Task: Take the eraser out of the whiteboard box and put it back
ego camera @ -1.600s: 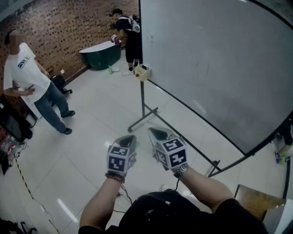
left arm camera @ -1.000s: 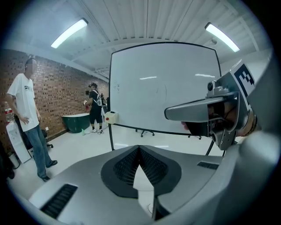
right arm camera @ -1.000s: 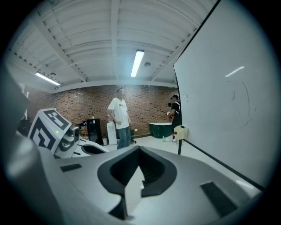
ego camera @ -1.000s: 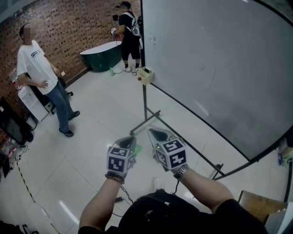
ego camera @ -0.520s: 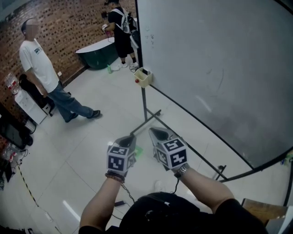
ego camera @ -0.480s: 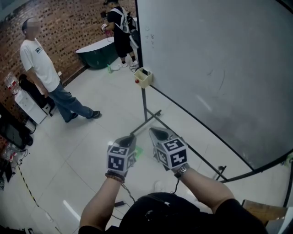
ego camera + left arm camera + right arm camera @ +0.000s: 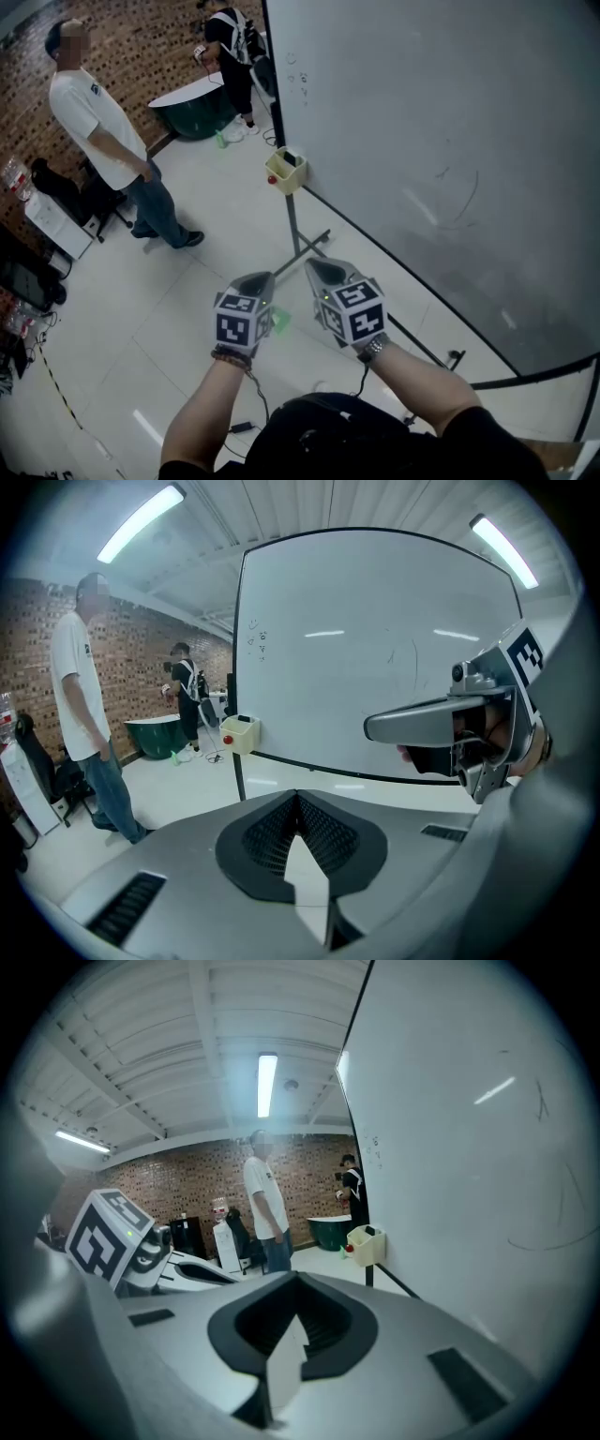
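A cream whiteboard box [image 7: 286,171] hangs at the lower left corner of the whiteboard [image 7: 441,141], with a red knob on its front. A dark thing, likely the eraser [image 7: 292,158], shows in its open top. My left gripper [image 7: 256,282] and right gripper [image 7: 324,273] are held side by side low in the head view, well short of the box. Both are shut and hold nothing. The left gripper view shows the box [image 7: 240,733] far ahead, beyond the shut left gripper [image 7: 298,801]. The right gripper view has the box [image 7: 366,1245] beside the board's edge, past the right gripper [image 7: 297,1285].
The whiteboard's black stand [image 7: 302,246] reaches out over the white tiled floor. A person in a white shirt [image 7: 98,122] stands at the left. Another person in black [image 7: 228,47] is at a green tub [image 7: 192,108] by the brick wall.
The view has moved toward the whiteboard, so the box sits nearer and larger. The person in white has walked closer. Both grippers stay shut and side by side.
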